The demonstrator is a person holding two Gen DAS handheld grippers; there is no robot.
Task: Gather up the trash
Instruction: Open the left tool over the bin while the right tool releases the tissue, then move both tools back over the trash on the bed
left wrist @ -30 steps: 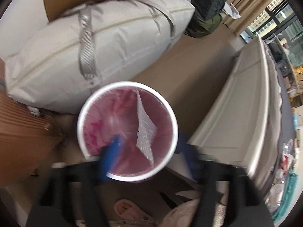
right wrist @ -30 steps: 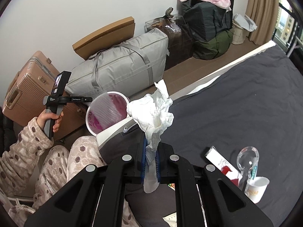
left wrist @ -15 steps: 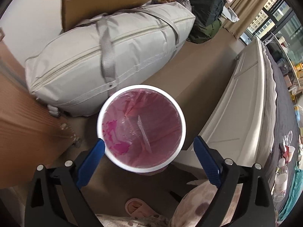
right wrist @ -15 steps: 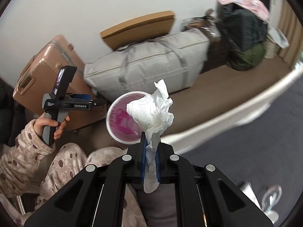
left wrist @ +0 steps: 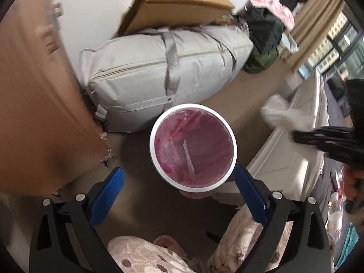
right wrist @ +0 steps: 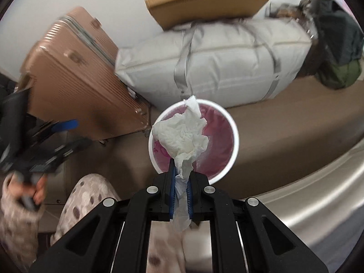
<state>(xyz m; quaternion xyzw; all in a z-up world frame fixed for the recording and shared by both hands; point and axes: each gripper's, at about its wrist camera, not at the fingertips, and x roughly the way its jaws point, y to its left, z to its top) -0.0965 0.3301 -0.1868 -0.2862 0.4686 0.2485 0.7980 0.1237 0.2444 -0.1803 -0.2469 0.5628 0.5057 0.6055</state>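
A white trash bin (left wrist: 232, 141) with a pink liner stands on the floor; it also shows in the right wrist view (right wrist: 235, 145). My right gripper (right wrist: 181, 182) is shut on a crumpled white tissue (right wrist: 182, 136), held above the near side of the bin's mouth. The tissue (left wrist: 284, 116) and right gripper (left wrist: 298, 134) appear blurred at the right of the left wrist view. My left gripper (left wrist: 179, 191) is open and empty, in front of and above the bin; it shows blurred at the left of the right wrist view (right wrist: 52, 141).
A grey zip bag (left wrist: 163, 72) lies behind the bin with a cardboard box (left wrist: 177, 9) on top. A rose-gold suitcase (right wrist: 75, 77) stands left of it. The bed edge (left wrist: 293, 163) is to the right. My legs in dotted pyjamas (left wrist: 145, 257) are below.
My right gripper has swung the tissue from over the bed to over the bin. My left gripper has drawn back from the bin rim, and is open and empty.
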